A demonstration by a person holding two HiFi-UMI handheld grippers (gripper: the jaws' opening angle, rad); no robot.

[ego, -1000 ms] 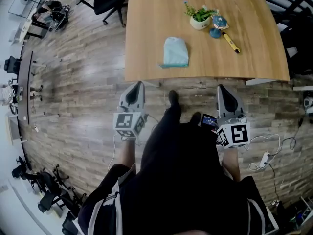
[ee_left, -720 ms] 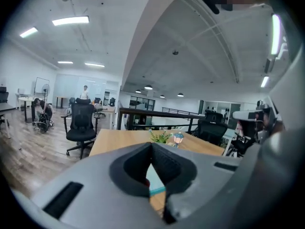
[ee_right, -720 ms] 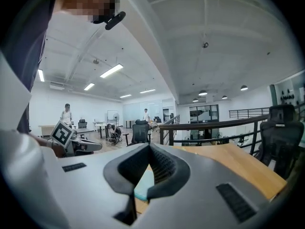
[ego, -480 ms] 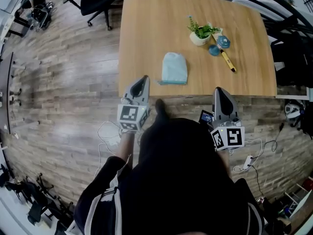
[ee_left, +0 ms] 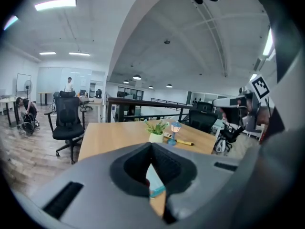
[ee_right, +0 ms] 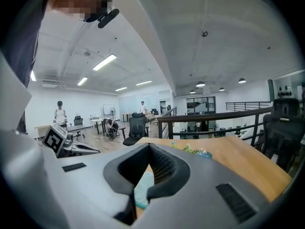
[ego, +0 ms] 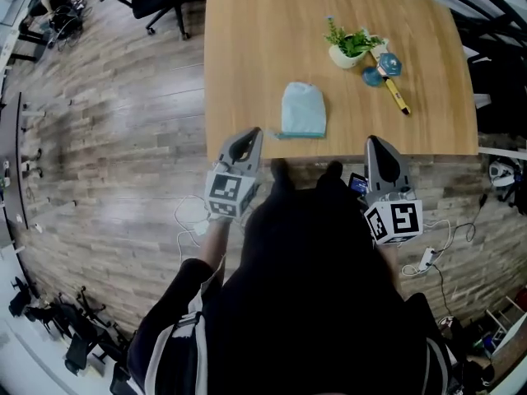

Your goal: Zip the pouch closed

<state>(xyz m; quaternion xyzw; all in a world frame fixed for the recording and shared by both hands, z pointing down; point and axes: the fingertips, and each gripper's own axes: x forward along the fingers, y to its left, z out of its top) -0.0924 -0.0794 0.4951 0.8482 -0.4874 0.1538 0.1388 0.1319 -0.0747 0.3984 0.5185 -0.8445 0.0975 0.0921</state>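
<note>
Pouch [ego: 304, 109], potted plant [ego: 349, 49] beyond, yellow pen [ego: 396, 94]

The surface [ego: 247, 56] reads to me as pale wood, smooth and matt, with a fine grain. The pouch [ego: 303, 109] looks like soft light-blue cloth, matt. The left tool [ego: 249, 136] and the right tool [ego: 375, 143] are grey moulded plastic, matt, and their pads [ee_left: 167, 166] are darker and ribbed. The floor [ego: 107, 122] is grey-brown wood-look planking with a faint sheen. The small pot [ego: 343, 55] looks white and smooth, and the pen [ego: 397, 95] looks like yellow plastic.
</note>
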